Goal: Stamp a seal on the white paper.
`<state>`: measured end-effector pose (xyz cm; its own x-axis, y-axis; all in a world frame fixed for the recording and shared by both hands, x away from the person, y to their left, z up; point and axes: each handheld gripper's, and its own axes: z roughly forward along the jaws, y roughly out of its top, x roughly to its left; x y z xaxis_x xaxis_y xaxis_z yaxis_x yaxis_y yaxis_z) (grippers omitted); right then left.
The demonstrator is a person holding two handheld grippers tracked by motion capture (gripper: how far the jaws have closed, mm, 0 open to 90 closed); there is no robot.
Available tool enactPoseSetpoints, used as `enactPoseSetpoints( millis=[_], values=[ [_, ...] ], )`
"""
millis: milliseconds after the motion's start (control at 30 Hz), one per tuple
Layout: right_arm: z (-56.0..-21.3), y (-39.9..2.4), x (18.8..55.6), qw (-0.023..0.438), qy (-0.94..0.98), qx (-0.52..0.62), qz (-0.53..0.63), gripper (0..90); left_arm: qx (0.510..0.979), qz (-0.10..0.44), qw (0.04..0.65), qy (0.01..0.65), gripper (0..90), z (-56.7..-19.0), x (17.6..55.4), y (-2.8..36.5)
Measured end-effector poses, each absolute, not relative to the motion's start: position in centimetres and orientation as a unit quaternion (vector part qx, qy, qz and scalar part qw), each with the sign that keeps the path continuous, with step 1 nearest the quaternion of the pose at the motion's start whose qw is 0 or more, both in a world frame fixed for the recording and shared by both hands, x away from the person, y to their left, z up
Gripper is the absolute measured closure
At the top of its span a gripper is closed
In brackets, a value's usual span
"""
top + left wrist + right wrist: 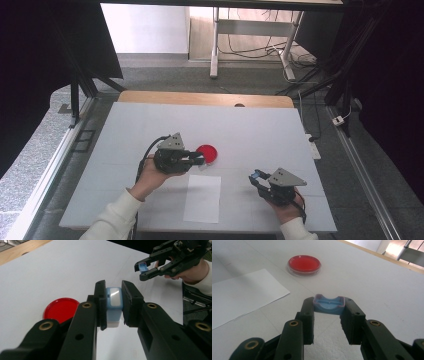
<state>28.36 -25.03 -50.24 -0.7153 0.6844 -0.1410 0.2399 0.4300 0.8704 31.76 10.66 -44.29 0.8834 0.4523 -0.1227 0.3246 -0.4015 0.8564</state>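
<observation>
Left gripper view: we've got the stamp body (113, 307), blue/white, clamped between the left gripper (113, 303) jaws, above the table (62, 270) beside the red ink pad (61, 308). Our right gripper (328, 312) is clenched on the blue cap (329, 304), held low, well apart from the stamp. Step, we reckon: cap off, inking due. Next we'd need the stamp face pointed down onto the pad, then across to the paper sheet (202, 197) nearby. Plenty of open room round pad & sheet; table edges well off.

Red dish (207, 153), white paper (202, 198), light-blue stamp (113, 305), blue cap (328, 304).
</observation>
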Motion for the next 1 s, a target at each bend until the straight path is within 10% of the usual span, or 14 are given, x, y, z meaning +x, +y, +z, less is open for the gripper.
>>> enactPoseSetpoints(
  millis=[1000],
  values=[
    [-50.3,-25.2,28.5,0.245,0.807,0.288,0.453,64.1,0.837,0.041,0.494,0.231,74.8,-46.3,29.2,11.5]
  ],
)
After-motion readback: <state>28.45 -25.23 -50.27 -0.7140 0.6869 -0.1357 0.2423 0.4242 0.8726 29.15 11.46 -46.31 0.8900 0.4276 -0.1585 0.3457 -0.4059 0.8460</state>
